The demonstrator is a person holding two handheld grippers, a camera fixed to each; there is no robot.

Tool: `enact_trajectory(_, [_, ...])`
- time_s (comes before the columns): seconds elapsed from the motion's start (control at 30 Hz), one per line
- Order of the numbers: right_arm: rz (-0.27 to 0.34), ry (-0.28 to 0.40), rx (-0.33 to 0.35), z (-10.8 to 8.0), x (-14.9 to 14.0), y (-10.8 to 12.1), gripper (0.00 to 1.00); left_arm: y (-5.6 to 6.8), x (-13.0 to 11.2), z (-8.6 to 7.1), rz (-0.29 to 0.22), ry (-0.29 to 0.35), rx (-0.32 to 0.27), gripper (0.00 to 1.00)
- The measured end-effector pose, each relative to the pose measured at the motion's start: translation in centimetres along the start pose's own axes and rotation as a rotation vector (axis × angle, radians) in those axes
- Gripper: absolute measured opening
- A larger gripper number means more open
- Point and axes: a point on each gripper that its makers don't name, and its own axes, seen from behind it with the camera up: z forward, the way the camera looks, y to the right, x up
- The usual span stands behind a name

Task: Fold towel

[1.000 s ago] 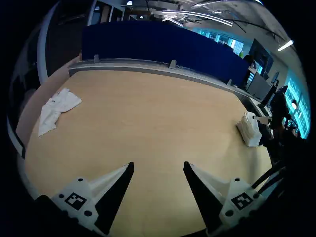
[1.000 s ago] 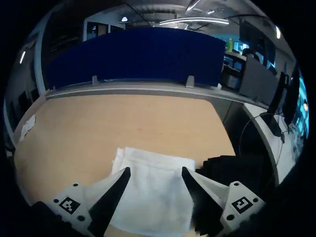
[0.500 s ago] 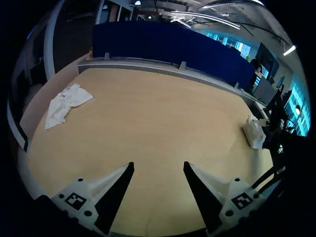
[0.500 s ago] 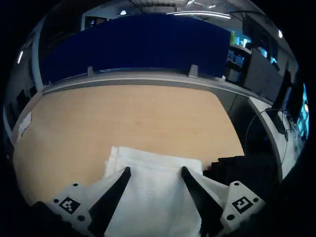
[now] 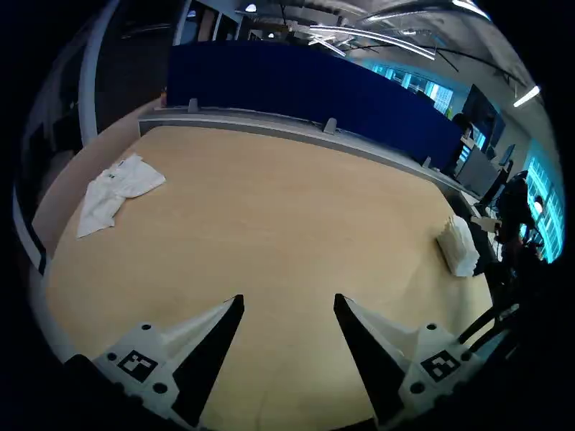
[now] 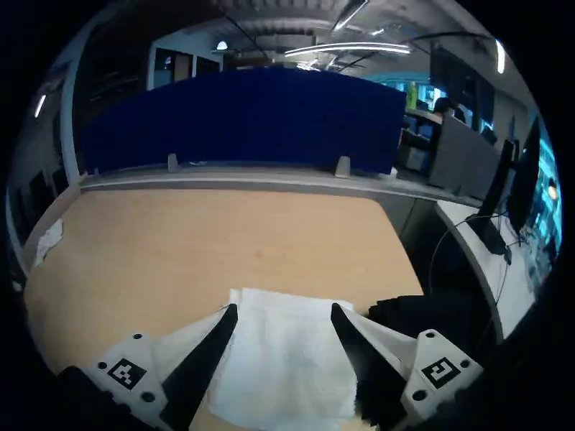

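— Where's the folded towel (image 6: 287, 359)?
— At the table's (image 6: 180, 244) right edge, lying lengthwise between the right gripper's (image 6: 284, 307) spread fingers.
— How many towels?
— Two. A crumpled towel (image 5: 115, 192) lies far left. The left gripper (image 5: 288, 296) is spread and empty.

The room is lit softly by ceiling strip lights (image 6: 345, 49), and the worktop (image 5: 273, 208) is shown bright and sharp. The towel (image 6: 287, 352) is nearly washed out, while straight lines are bent and darkened toward the edges.

Left gripper (image 5: 287, 298), jaws apart, above table (image 5: 287, 194) — crumpled towel (image 5: 115, 192) far left.
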Motion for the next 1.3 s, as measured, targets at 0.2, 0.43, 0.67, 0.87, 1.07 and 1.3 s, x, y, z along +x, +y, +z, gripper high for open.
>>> enact_trajectory(0.2, [0.063,0.104,0.022,-3.9,2.2,-3.1,1.0,0.0,0.5,0.0,0.005,0.016,-0.03,0.93])
enact_trajectory(0.43, [0.099,0.182,0.046,-8.5,2.9,-7.8,1.0,-0.5,1.9,0.1,0.012,0.048,-0.062,0.93])
enact_trajectory(0.67, [0.091,0.209,0.044,-12.4,2.1,-13.2,1.0,-1.1,3.0,0.0,0.016,0.073,-0.091,0.93])
enact_trajectory(0.87, [0.059,0.226,0.045,-13.9,2.4,-16.5,1.0,-1.6,3.6,0.1,0.026,0.092,-0.103,0.93])
enact_trajectory(1.07, [0.035,0.311,0.033,-15.7,4.4,-19.5,1.0,-2.0,5.8,-0.1,0.028,0.168,-0.094,0.93])
enact_trajectory(1.3, [0.022,0.429,0.033,-17.3,7.0,-23.1,1.0,-2.7,11.5,-1.0,0.083,0.365,-0.055,0.93])
